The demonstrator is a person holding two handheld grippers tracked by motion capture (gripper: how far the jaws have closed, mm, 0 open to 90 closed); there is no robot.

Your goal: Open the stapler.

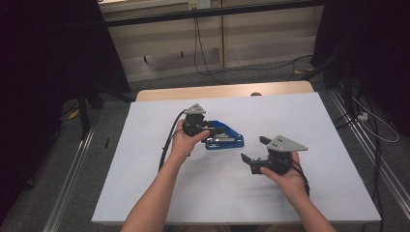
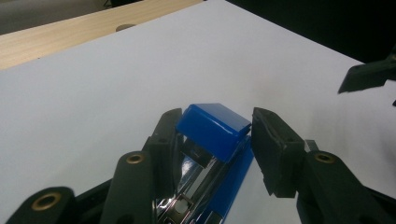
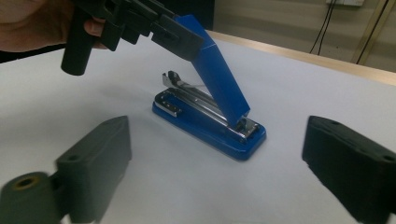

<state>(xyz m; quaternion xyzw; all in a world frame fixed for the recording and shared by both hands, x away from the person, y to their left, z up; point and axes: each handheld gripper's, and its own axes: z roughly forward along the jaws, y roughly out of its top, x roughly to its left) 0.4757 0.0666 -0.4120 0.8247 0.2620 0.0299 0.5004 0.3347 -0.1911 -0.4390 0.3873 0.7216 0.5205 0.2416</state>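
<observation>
- Blue stapler near centre of high view, on white table sheet; base flat, top cover raised at a slant.
- Left gripper just left of centre in high view, jaws closed on the raised cover; grip itself hard to make out there, masked by the left hand.
- Left gripper view: cover's blue end at centre frame, one black pad touching each side; chrome magazine exposed below, cut off by bottom edge.
- Right gripper view: whole stapler at centre, side on; hinge at lower right of it, chrome staple track bare beneath the lifted cover, left gripper clamped at upper left.
- Right gripper right of centre in high view, well apart from stapler, jaws wide open with nothing between; same jaws blurred at lower corners of right gripper view.
- Tip of one right-gripper jaw at right edge of left gripper view, cropped.
- Base underside and contact with sheet not discernible.
- Wooden table edge along upper margin of sheet; broad bare sheet to right, left and bottom of stapler in high view.
</observation>
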